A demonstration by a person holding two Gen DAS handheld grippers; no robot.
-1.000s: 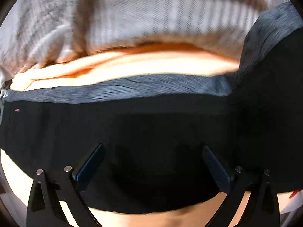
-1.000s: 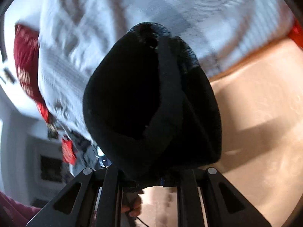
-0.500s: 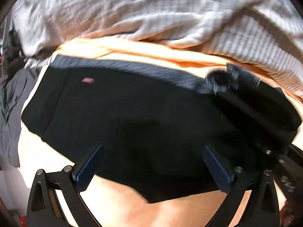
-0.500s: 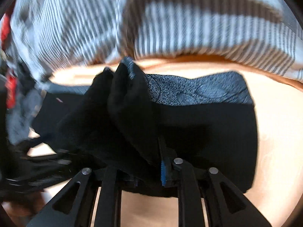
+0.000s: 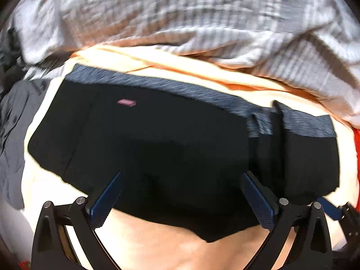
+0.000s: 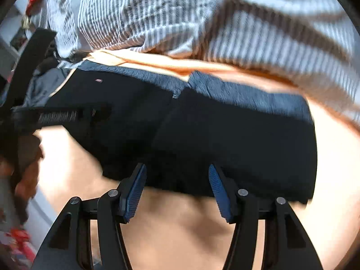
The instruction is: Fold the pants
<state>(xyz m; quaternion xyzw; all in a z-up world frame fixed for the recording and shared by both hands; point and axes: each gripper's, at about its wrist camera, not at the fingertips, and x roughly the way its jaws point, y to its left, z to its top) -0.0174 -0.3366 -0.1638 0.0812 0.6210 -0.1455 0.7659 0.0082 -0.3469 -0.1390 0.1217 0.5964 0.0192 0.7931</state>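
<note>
Black pants with a grey-blue waistband and a small pink label lie flat on the peach sheet. Their right end is folded back over itself. My left gripper hangs open above the pants' near edge, nothing between its pads. In the right wrist view the folded part lies just beyond my right gripper. Its jaws are opening, and no cloth is pinched between the blue pads. The left gripper's body shows at the left there.
A rumpled grey-and-white striped duvet is heaped right behind the waistband. A dark grey garment lies at the left edge of the bed. Something red shows at the far right. Bare sheet lies in front of the pants.
The right gripper held a bunched end of the pants, carried it across, laid it on the pants and let go. The left gripper slid sideways, so the whole pants now shows.
</note>
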